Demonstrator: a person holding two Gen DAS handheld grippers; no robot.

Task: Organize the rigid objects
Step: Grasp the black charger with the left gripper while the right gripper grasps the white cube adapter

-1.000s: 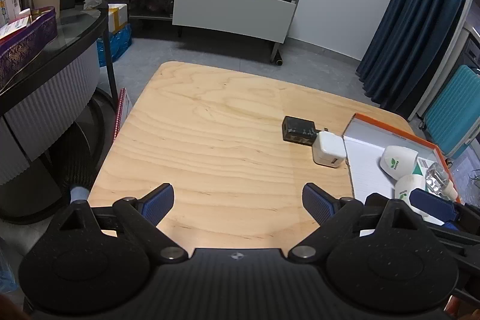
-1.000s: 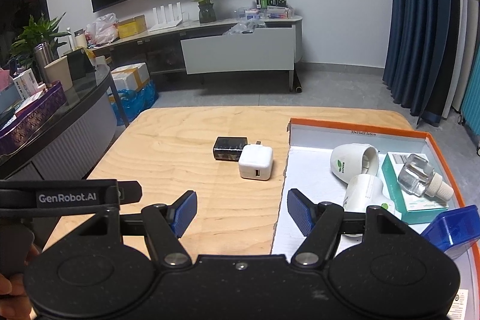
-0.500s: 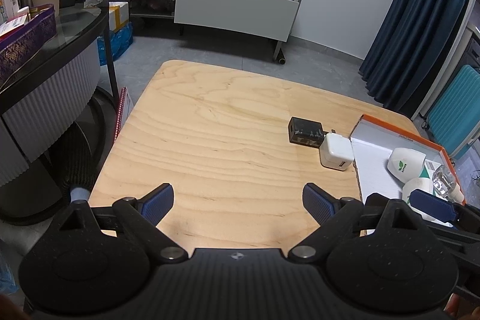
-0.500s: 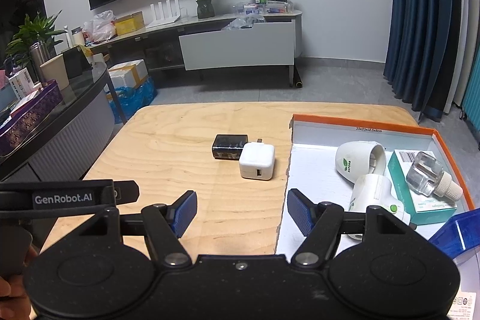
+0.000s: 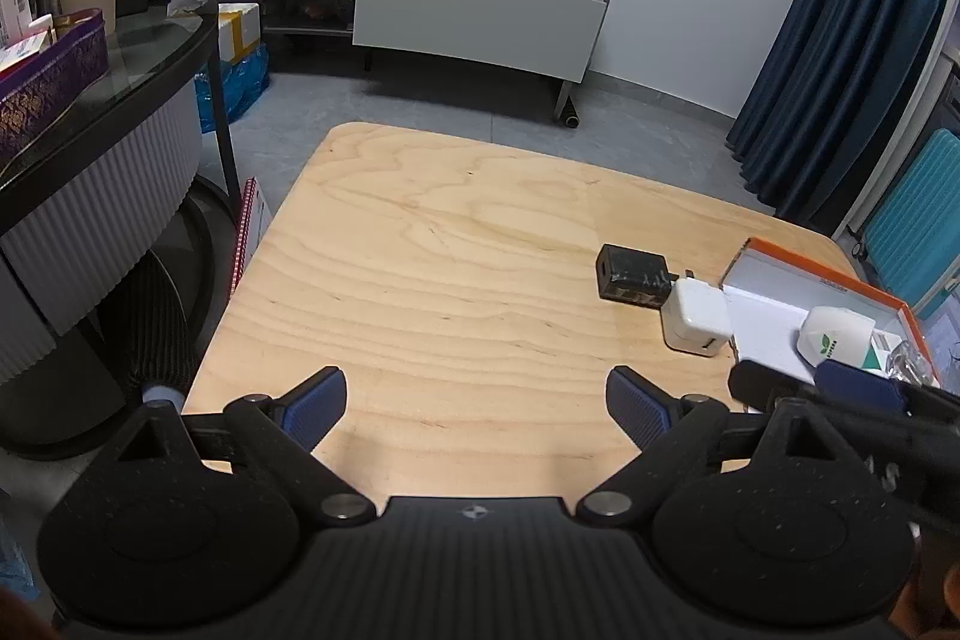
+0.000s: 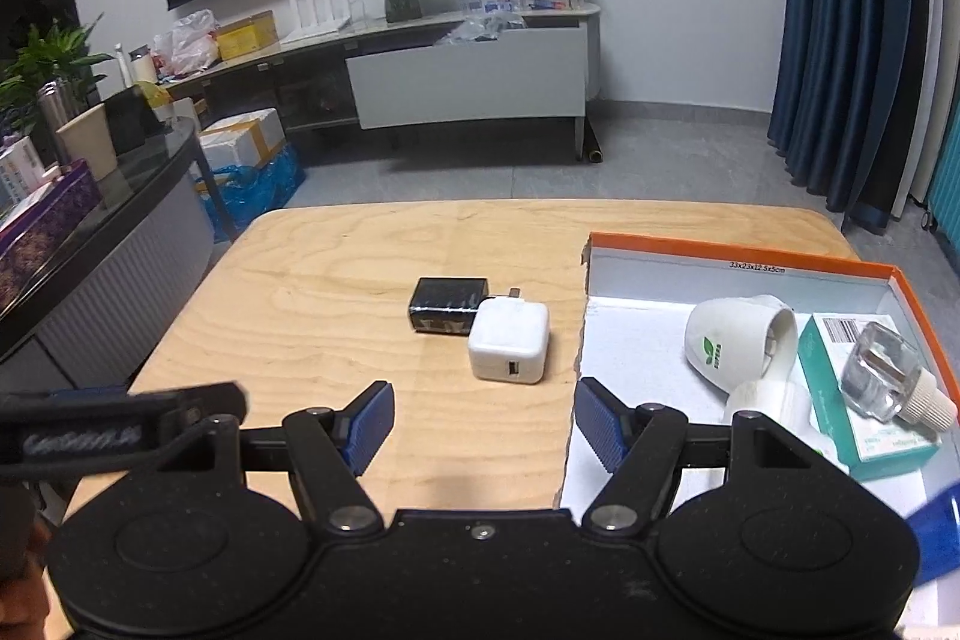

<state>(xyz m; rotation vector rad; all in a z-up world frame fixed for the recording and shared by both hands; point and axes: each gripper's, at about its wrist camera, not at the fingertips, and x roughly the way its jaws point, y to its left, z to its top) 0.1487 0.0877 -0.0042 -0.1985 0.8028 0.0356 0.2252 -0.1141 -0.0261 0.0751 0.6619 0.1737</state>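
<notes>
Orange-rimmed box (image 6: 738,244), on the table (image 6: 360,268), holds a white plug-in vaporizer (image 6: 738,340), a teal carton (image 6: 840,400) and, atop it, a clear refill bottle (image 6: 882,379), apparently liquid. Since the earlier frame, the white charger (image 6: 509,343) and black charger (image 6: 447,304) appear nearer the right hand-held gripper (image 6: 483,427). Both it and the left hand-held gripper (image 5: 477,406) are spread, empty.

Left tool (image 5: 477,400) and right tool (image 6: 483,427) both hover with jaws apart, gripping nothing.
</notes>
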